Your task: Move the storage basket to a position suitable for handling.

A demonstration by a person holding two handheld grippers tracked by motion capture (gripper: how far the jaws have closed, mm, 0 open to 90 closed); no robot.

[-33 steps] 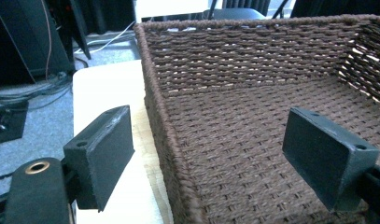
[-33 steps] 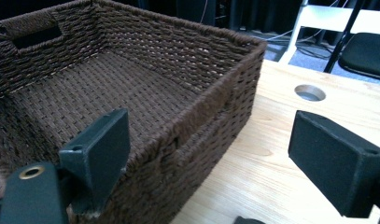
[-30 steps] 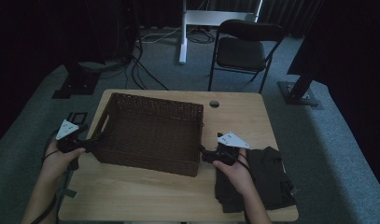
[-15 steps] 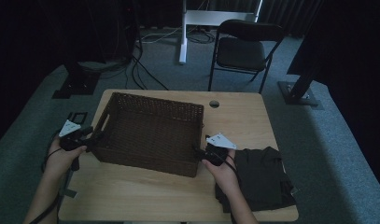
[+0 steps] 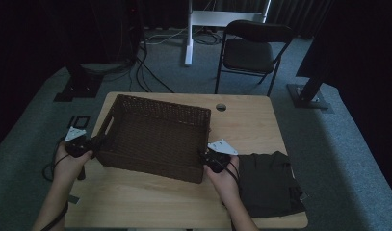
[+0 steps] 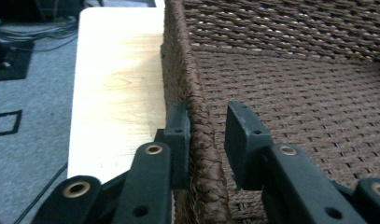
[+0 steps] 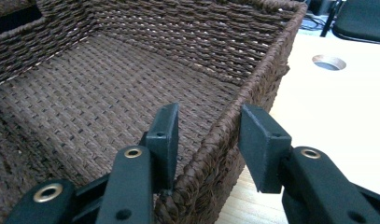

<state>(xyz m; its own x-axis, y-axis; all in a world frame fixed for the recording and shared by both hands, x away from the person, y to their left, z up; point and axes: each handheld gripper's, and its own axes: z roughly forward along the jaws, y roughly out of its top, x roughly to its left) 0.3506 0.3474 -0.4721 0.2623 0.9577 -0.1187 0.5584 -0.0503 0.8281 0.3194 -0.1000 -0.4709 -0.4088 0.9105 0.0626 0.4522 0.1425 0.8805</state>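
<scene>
1. High view: a dark brown woven basket [image 5: 155, 137] is seen on the wooden table [image 5: 261, 125], turned a little askew to the table's edges, with nothing visible inside it.
2. The basket is rectangular, with a thick braided rim; a handle slot is cut into its left end wall.
3. The left gripper [image 5: 90, 144] is held at the basket's left end and the right gripper [image 5: 205, 156] at its near right corner, each in one of the person's hands.
4. A folded dark cloth [image 5: 273, 183] is laid on the table just right of the right hand, apart from the basket.
5. A round hole [image 5: 221, 107] in the tabletop is seen beyond the basket's right end.
6. Left gripper view: the jaws of the left gripper [image 6: 207, 135] are spread astride the basket's rim [image 6: 197, 121]; one jaw is pressed against the outer wall, while a gap is left at the inner jaw.
7. Right gripper view: the jaws of the right gripper [image 7: 206, 140] are likewise spread over the rim, one inside and one outside, and the rim is not pinched.
8. The close weave of the basket's floor is shown in the gripper views, whereas it is too dim to be made out from above.
</scene>
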